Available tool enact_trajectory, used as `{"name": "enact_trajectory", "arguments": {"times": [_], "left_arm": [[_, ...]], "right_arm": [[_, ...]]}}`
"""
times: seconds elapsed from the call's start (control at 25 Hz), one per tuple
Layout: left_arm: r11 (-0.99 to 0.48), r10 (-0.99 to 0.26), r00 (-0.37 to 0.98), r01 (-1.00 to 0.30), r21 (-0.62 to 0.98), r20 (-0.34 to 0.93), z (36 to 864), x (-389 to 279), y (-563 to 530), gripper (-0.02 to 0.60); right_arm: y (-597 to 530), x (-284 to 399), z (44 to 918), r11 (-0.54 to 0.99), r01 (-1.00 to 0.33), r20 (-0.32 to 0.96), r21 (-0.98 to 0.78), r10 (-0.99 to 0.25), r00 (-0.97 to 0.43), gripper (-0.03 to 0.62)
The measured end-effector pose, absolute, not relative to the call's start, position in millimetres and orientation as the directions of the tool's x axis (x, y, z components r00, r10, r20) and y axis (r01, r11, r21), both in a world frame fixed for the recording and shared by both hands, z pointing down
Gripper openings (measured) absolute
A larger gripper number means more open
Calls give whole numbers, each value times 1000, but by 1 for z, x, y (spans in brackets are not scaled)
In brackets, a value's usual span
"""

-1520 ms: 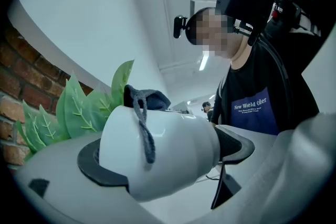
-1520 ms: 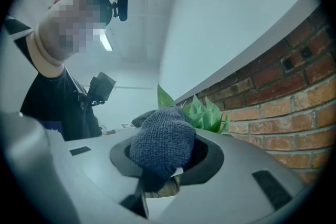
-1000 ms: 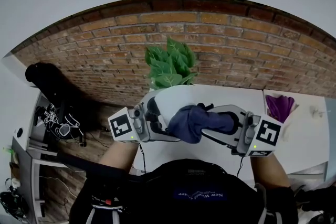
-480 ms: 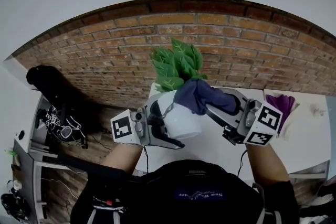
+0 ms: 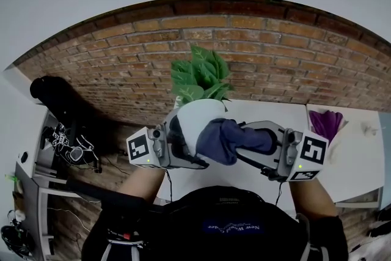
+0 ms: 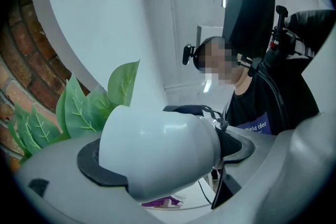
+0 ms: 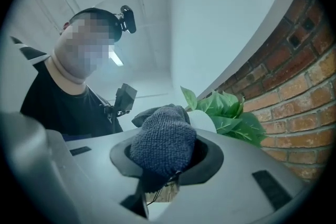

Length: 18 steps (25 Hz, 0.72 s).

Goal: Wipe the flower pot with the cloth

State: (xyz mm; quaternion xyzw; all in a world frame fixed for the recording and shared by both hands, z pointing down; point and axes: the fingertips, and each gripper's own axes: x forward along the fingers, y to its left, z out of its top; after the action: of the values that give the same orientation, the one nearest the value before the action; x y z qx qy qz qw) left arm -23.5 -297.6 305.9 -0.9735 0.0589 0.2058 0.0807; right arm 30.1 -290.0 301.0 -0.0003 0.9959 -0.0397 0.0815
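The white flower pot (image 5: 206, 120), topped with green leaves (image 5: 201, 76), is sitting clamped in the left gripper (image 5: 190, 145) while the bunched dark blue cloth (image 5: 223, 140), gripped by the right gripper (image 5: 245, 143), is pressing against its side.

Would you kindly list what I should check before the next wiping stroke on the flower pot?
1. Flower pot clamped in left gripper: ok.
2. Cloth clamped in right gripper: ok.
3. Cloth against the pot's side: ok, by the head view.
4. Leaves clear of the cloth: ok.
5. Dirt left on the pot: cannot tell.
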Motion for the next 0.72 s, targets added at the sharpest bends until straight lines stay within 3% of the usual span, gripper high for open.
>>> {"name": "enact_trajectory", "arguments": {"times": [0.16, 0.32, 0.48, 0.72], "left_arm": [[-978, -78, 907, -150, -146, -414, 307, -22, -298, 535], [-980, -50, 915, -123, -158, -401, 304, -23, -294, 534], [-984, -10, 923, -76, -159, -384, 299, -23, -288, 534], [-977, -23, 917, -105, -185, -399, 292, -23, -286, 534]], "right_arm": [[-287, 37, 302, 998, 11, -177, -57, 1, -984, 107], [-328, 48, 286, 985, -106, -259, -134, -138, -956, 109], [-361, 34, 282, 965, -205, -221, -165, -239, -946, 109], [-335, 29, 294, 978, -79, -224, -194, -123, -967, 107]]}}
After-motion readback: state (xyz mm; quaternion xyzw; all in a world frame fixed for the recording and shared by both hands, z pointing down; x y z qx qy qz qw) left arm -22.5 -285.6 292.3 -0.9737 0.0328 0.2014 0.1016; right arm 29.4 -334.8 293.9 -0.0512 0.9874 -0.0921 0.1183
